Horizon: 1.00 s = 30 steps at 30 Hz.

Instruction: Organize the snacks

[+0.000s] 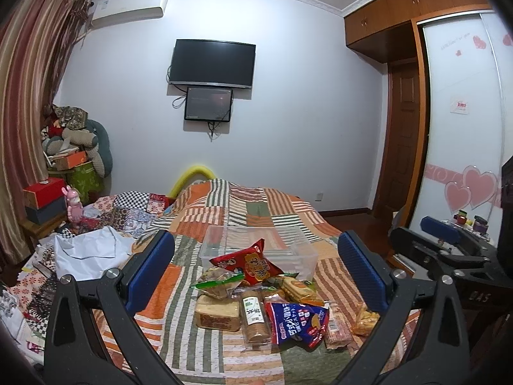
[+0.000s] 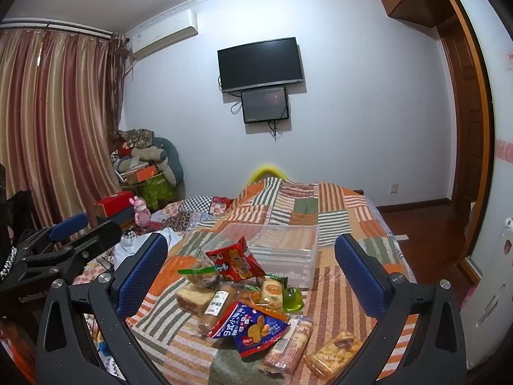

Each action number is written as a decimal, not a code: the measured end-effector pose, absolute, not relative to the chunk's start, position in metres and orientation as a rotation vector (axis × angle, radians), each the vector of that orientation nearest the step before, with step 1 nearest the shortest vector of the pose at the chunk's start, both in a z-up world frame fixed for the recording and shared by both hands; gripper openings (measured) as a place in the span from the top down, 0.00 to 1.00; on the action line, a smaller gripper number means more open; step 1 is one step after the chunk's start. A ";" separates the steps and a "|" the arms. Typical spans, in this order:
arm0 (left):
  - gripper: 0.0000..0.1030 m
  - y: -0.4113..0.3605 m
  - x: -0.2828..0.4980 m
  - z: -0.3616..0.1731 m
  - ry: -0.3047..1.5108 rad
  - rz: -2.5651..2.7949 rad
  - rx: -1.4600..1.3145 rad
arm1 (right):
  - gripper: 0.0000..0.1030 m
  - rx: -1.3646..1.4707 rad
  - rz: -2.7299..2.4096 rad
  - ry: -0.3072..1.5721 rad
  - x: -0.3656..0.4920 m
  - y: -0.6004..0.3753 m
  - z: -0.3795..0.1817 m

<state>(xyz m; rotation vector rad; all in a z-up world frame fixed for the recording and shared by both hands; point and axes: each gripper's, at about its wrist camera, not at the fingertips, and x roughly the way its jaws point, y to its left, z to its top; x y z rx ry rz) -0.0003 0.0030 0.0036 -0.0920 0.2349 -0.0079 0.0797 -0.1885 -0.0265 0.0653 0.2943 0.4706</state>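
Note:
A heap of snack packs lies on the patchwork bedspread. On top is a red chip bag, with a blue biscuit bag nearer me and a wrapped cake slab at its left. A clear plastic bin stands just behind the heap, holding no snacks that I can see. My left gripper hangs open above the heap, holding nothing. My right gripper is open too, level with it and a little to the right.
Crumpled white paper and loose cloths cover the bed's left side. Boxes and a pink toy stand by the curtain. A wooden floor and wardrobe doors lie to the right of the bed.

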 end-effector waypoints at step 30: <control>0.40 -0.029 0.103 -0.092 0.720 -0.215 -0.067 | 0.18 0.060 0.335 0.733 0.139 -0.252 -0.116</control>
